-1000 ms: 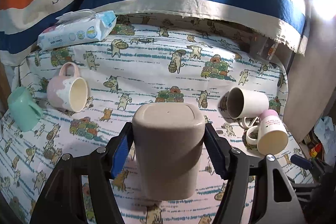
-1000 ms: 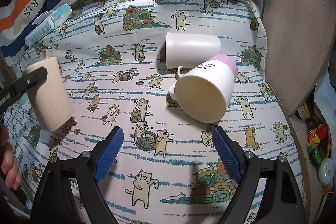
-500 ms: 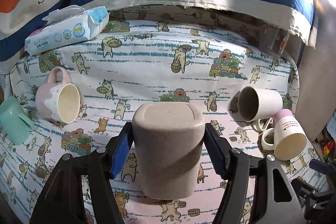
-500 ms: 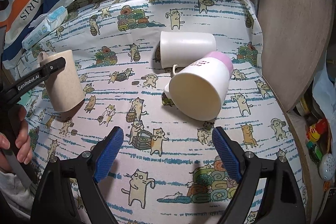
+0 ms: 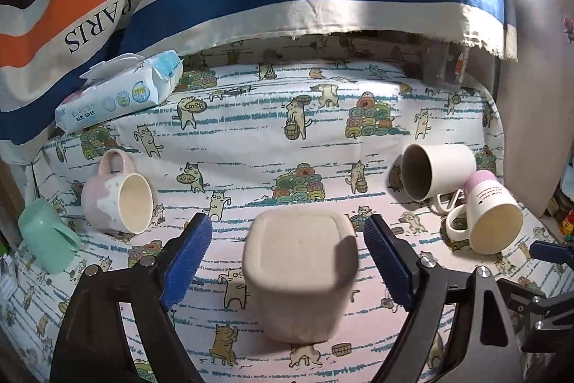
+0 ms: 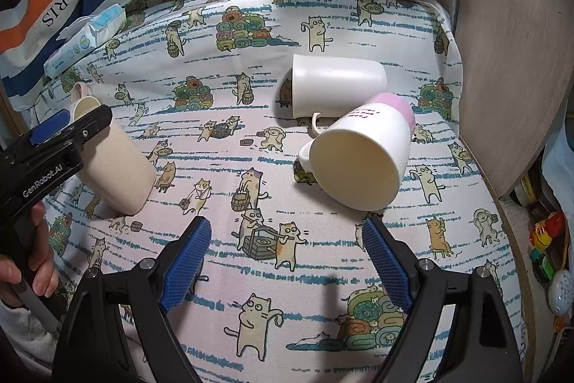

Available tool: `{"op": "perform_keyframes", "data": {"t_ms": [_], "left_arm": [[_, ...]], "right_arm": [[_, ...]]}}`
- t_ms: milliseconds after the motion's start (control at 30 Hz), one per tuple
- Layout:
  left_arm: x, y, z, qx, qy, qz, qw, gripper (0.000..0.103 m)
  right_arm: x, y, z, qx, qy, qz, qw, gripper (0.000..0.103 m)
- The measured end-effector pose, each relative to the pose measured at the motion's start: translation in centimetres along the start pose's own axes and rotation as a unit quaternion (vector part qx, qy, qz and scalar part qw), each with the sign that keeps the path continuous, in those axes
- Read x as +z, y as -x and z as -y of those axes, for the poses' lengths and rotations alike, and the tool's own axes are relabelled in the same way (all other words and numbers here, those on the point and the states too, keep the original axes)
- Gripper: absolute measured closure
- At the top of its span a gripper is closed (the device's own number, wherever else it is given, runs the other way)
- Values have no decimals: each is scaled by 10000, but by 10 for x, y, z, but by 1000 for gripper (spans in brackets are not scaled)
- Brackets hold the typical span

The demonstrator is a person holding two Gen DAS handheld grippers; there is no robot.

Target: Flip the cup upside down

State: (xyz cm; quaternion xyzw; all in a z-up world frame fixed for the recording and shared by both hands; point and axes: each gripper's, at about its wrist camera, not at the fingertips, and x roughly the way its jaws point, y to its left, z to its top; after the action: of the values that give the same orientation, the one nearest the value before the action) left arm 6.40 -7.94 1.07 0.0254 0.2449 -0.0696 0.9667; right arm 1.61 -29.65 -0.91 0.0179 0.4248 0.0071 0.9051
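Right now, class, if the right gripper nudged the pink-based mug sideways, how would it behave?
The mug lies on its side, so it would probably roll, likely curving since it tapers. Its handle sits low near the cloth, which may stop the roll early. It looks glazed ceramic: probably stiff, perhaps slippery.

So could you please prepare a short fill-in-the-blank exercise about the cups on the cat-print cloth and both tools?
1. The beige square plastic cup stands with its flat bottom facing ____.
2. The left tool has its blue pads ____ the beige cup.
3. The white mug with a pink base lies on its ____.
4. The right tool holds ____.

Answers: up; apart from; side; nothing
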Motion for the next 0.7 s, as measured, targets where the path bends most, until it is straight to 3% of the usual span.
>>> {"op": "perform_keyframes", "data": {"t_ms": [400, 700], "left_arm": [[14, 34, -15, 61, 31, 532, 9986, 10], [24, 92, -39, 17, 48, 1675, 9859, 3]], "right_arm": [[12, 16, -7, 48, 80, 271, 9996, 16], [29, 41, -38, 398, 313, 962, 9941, 15]]}}
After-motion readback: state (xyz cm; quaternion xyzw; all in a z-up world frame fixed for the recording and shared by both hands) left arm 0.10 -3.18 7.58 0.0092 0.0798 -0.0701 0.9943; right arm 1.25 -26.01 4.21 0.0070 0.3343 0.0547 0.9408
